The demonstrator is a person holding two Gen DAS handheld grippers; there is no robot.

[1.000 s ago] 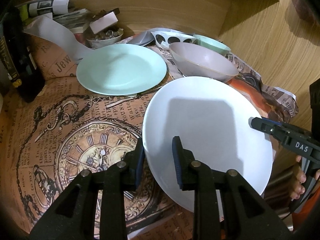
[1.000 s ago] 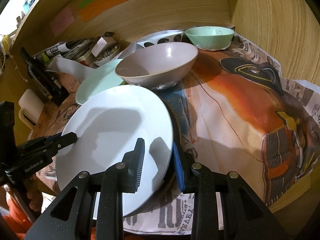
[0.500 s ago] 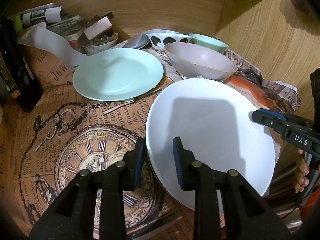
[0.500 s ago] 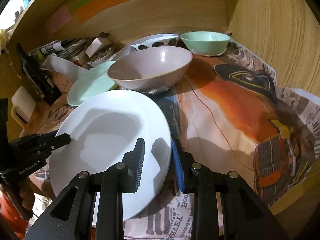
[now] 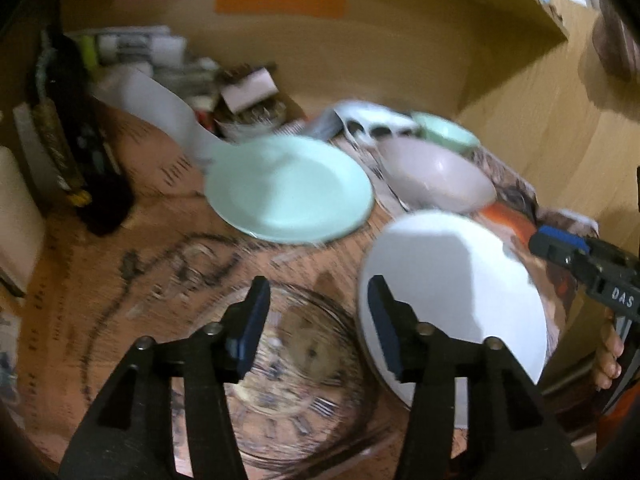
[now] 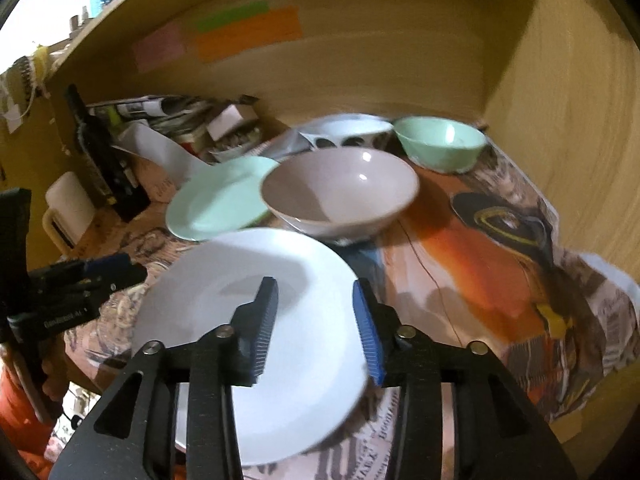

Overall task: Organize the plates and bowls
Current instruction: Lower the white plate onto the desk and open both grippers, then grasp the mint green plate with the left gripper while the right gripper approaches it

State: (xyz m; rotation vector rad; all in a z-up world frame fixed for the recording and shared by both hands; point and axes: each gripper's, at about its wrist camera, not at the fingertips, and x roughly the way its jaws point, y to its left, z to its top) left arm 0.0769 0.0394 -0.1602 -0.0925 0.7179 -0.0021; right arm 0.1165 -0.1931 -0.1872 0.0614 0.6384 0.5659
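A white plate (image 5: 460, 288) lies flat on the paper-covered table near its front edge; it also shows in the right wrist view (image 6: 248, 320). My left gripper (image 5: 318, 316) is open, just left of the plate's rim. My right gripper (image 6: 316, 324) is open above the plate's right side, holding nothing. A mint plate (image 5: 288, 188) lies behind it, also in the right wrist view (image 6: 218, 198). A beige bowl (image 6: 340, 192) and a mint bowl (image 6: 440, 142) stand further back right.
A white spotted bowl (image 6: 352, 132) stands at the back. Clutter of papers, a small box and a dish (image 5: 248, 112) fills the back left. A dark bottle (image 5: 76, 140) stands at left. Wooden walls (image 6: 560, 120) close in the back and right.
Both grippers have opened and let go of the white plate, which now rests on the table. Both have pulled back and risen; the left has shifted left off the rim.
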